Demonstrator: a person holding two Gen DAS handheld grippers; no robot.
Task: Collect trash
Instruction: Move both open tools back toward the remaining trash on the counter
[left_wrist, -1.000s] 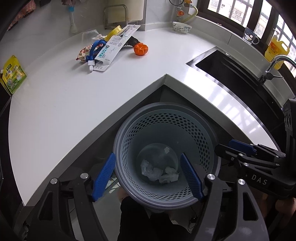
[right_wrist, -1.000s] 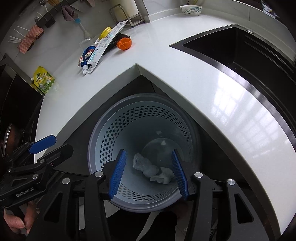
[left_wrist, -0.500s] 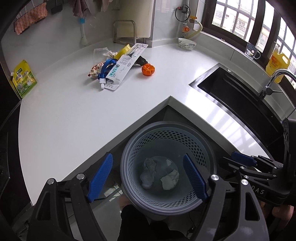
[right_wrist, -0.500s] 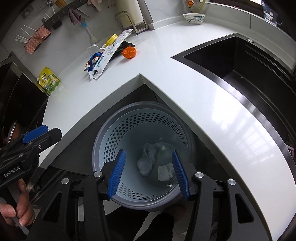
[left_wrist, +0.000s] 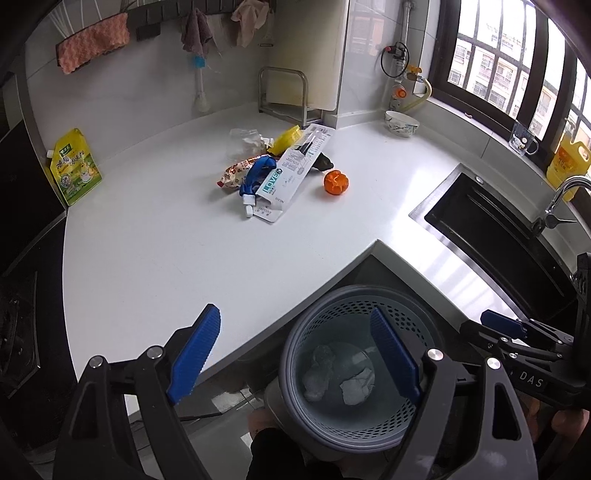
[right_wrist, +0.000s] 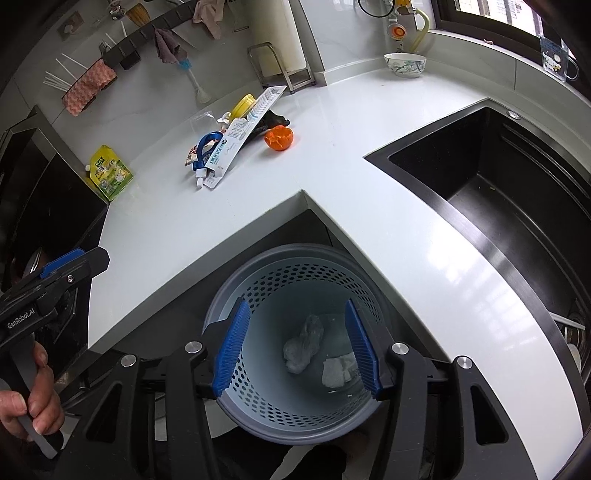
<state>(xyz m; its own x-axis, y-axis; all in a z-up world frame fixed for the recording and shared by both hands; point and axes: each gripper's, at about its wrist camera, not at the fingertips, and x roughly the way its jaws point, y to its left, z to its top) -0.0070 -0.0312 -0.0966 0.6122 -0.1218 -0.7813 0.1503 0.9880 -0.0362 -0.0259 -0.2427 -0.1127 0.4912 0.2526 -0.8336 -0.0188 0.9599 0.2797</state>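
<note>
A grey perforated waste basket (left_wrist: 417, 325) (right_wrist: 295, 258) stands on the floor in the counter's inner corner, with crumpled white tissues (left_wrist: 321, 373) (right_wrist: 304, 343) at its bottom. My left gripper (left_wrist: 295, 350) is open and empty, above the counter edge and the basket's left side. My right gripper (right_wrist: 297, 349) is open and empty, over the basket. A trash pile lies far back on the counter: a long white box (left_wrist: 291, 171) (right_wrist: 240, 138), a blue tube (left_wrist: 255, 177), a snack wrapper (left_wrist: 232, 173), a yellow lid (left_wrist: 286, 136) and an orange peel (left_wrist: 336, 182) (right_wrist: 279, 137).
A white L-shaped counter (left_wrist: 184, 240) wraps around the basket. A black sink (left_wrist: 491, 229) (right_wrist: 498, 192) with a tap (left_wrist: 554, 203) lies to the right. A yellow-green pouch (left_wrist: 72, 168), a bowl (left_wrist: 402, 123), a metal rack (left_wrist: 284, 96) and a yellow bottle (left_wrist: 567, 162) stand along the wall.
Both grippers have risen and pulled back from the basket, so more counter and back wall show. The left gripper has shifted left over the counter edge. The tissues have settled in the basket.
</note>
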